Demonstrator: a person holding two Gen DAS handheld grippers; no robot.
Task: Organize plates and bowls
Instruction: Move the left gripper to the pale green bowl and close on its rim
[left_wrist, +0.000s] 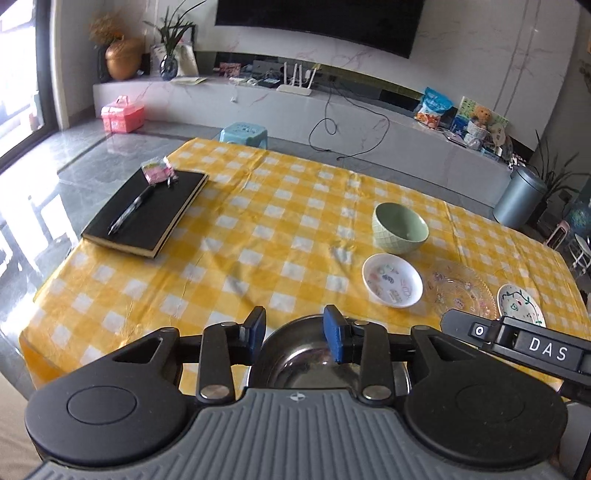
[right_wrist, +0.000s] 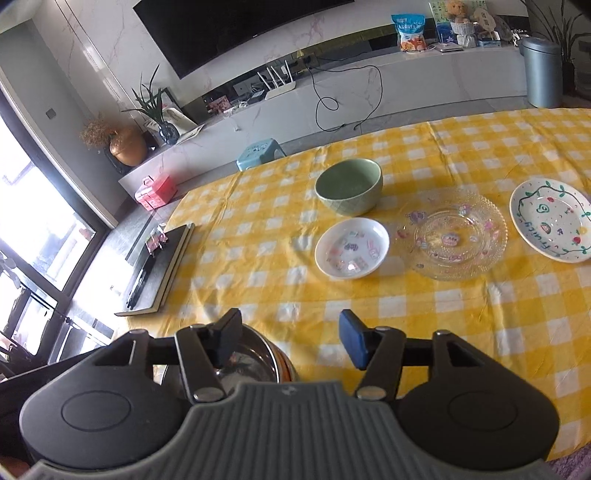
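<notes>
While both grippers, left gripper (left_wrist: 294, 330) and right gripper (right_wrist: 290, 338), gape empty, steel bowl (left_wrist: 314, 354) looks rigid, slick; pinch its rim.

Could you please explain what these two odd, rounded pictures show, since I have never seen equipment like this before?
Each picture comes from a wide-angle camera on a hand-held two-finger gripper, looking forward along its fingers. One belongs to the left gripper, the other to the right gripper. Both are open and hold nothing.

Under them, at the near edge, sits a shiny steel bowl.

On the yellow checked tablecloth lie a pale green ceramic bowl, a small white patterned dish, a clear glass plate and a white painted plate. To the left lies a black notebook with a pen on it.
</notes>
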